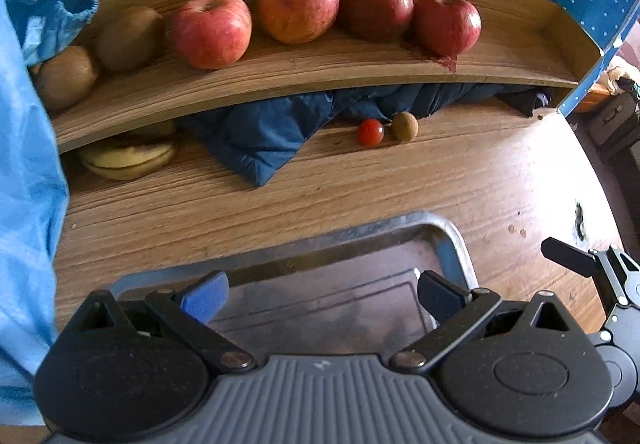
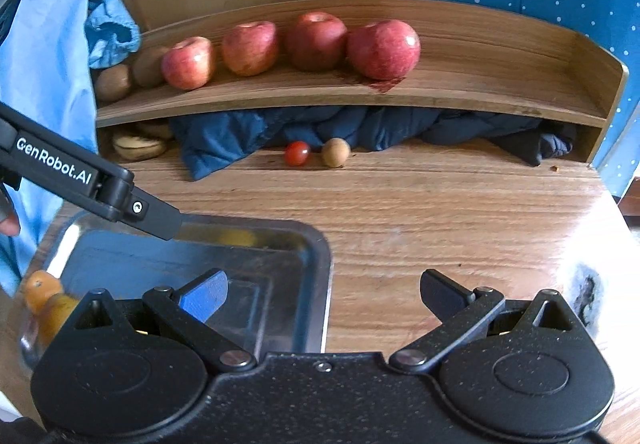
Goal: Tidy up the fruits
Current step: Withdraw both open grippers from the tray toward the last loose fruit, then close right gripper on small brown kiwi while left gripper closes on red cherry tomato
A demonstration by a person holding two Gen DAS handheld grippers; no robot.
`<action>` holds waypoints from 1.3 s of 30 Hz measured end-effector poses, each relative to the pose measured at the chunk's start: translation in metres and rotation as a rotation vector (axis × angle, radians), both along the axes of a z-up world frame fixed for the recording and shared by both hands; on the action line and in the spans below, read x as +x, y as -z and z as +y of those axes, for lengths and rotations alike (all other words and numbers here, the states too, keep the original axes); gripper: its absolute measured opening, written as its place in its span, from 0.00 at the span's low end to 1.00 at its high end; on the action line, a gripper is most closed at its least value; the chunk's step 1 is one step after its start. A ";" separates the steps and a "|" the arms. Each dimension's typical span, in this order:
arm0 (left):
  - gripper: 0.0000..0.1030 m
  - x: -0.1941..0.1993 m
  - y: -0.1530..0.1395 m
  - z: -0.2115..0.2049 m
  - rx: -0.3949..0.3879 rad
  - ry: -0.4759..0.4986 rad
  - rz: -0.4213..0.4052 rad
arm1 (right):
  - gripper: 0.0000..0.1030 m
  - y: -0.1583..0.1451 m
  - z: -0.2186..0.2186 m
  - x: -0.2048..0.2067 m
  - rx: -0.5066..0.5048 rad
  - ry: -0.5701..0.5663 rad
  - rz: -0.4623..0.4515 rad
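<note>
1. Hovering over the metal tray at the bottom of the left wrist view, the left gripper had its jaws spread wide with nothing between them. The right gripper at the bottom of its own view was just as wide open and empty, one finger above the tray's right rim, the other above the bare wooden table.
2. Four red apples sat in a row across the middle of the wooden shelf, upper half of the frame. They looked heavy, firm and waxy-smooth, so I judged a grip across the widest part, stem upward, safest; they would nearly fill the jaws.
3. Two kiwis lay at the shelf's left end, beside the apples. They seemed lighter, fuzzy enough not to slip, but soft under pressure: a gentle squeeze across the short axis.
4. Bananas lay tucked under the shelf at left centre, beside a dark blue quilted cloth. Soft and easily bruised, hard to reach there.
5. One small brown fruit, its kind unclear, rested on the table mid-frame, near the cloth's edge.
6. Just beside it sat a cherry tomato: tiny, glossy, prone to roll and burst. Barely any closing force would suit.
</note>
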State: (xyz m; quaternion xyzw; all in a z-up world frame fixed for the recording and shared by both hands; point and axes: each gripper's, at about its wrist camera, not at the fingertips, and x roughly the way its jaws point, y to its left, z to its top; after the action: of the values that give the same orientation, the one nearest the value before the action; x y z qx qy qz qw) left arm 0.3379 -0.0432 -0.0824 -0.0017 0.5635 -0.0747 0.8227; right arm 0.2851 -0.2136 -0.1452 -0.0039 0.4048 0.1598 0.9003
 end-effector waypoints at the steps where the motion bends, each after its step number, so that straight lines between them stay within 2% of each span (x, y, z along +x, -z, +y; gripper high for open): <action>1: 1.00 0.003 0.002 -0.001 -0.005 -0.003 0.002 | 0.99 0.000 -0.001 0.003 -0.004 0.004 -0.001; 10: 0.99 0.027 0.013 -0.005 -0.040 -0.039 -0.012 | 0.99 0.005 -0.003 0.022 -0.033 0.026 0.009; 17: 0.99 0.039 0.020 -0.014 -0.024 -0.021 -0.050 | 0.99 0.008 -0.002 0.038 -0.073 0.028 0.003; 26: 0.99 0.060 0.037 -0.028 -0.067 -0.019 -0.047 | 0.99 0.015 0.002 0.056 -0.191 -0.014 -0.062; 32: 0.99 0.072 0.044 -0.037 -0.071 0.005 -0.059 | 0.99 0.014 0.005 0.069 -0.237 -0.045 -0.113; 39: 0.99 0.084 0.052 -0.041 -0.093 -0.007 -0.071 | 0.99 0.018 0.010 0.080 -0.265 -0.051 -0.127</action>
State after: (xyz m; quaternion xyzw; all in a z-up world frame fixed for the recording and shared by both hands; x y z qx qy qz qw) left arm 0.4219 -0.0846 -0.1344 -0.0393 0.5298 -0.0979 0.8415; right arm 0.3650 -0.2034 -0.1632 -0.1433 0.3645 0.1271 0.9113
